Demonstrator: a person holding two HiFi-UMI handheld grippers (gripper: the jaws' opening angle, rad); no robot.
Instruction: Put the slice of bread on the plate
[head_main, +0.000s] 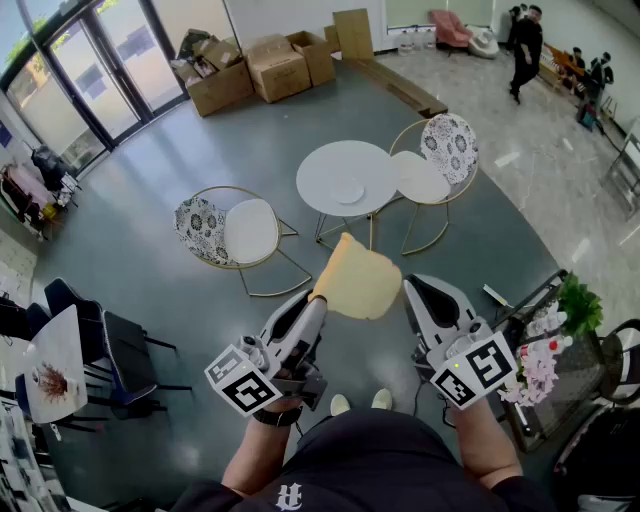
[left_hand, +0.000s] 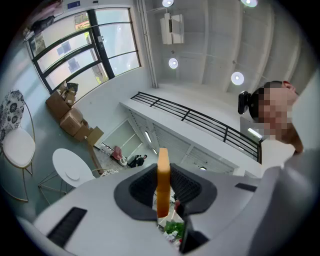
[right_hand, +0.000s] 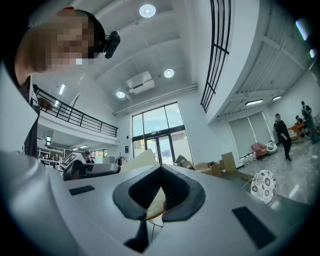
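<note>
A pale yellow slice of bread (head_main: 358, 283) hangs in the air in front of me, well short of the round white table (head_main: 330, 165). My left gripper (head_main: 318, 297) is shut on the slice's left edge. In the left gripper view the bread (left_hand: 163, 185) stands edge-on between the black pads. A small white plate (head_main: 350, 192) lies on the table, also seen in the left gripper view as the plate (left_hand: 74, 175). My right gripper (head_main: 412, 283) hovers just right of the bread, its jaw tips together and holding nothing. In the right gripper view the bread (right_hand: 142, 159) shows beyond the right gripper (right_hand: 160, 167).
Two chairs with patterned backs (head_main: 235, 230) (head_main: 435, 160) flank the table. Cardboard boxes (head_main: 260, 70) are stacked at the back by the glass doors. People (head_main: 525, 45) stand at the far right. A cart with flowers (head_main: 560, 330) is at my right, dark chairs (head_main: 110, 350) at my left.
</note>
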